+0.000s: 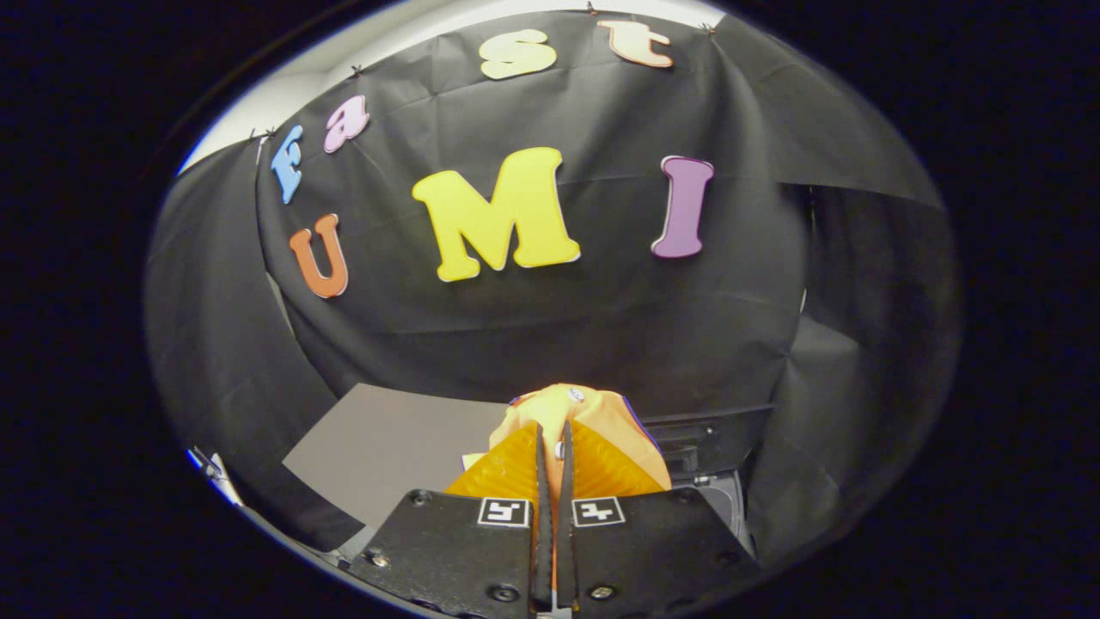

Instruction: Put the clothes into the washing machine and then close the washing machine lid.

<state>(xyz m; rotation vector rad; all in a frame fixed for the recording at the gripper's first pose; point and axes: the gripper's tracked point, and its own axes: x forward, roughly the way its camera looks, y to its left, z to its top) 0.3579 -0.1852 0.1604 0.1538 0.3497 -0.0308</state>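
Observation:
My gripper point(554, 447) is shut on an orange piece of clothing point(571, 411). The cloth bunches up just ahead of the fingertips and is pinched in the narrow gap between both fingers. It hangs lifted above the grey table point(387, 447). To the right of the fingers and below them lies part of the washing machine point(705, 451), with a dark panel and a pale rim. Its opening and lid are hidden behind the gripper body.
The grey table top stretches to the left of the fingers. Black cloth walls close the booth at the back and on both sides. A white strip of table edge point(215, 473) shows at the far left.

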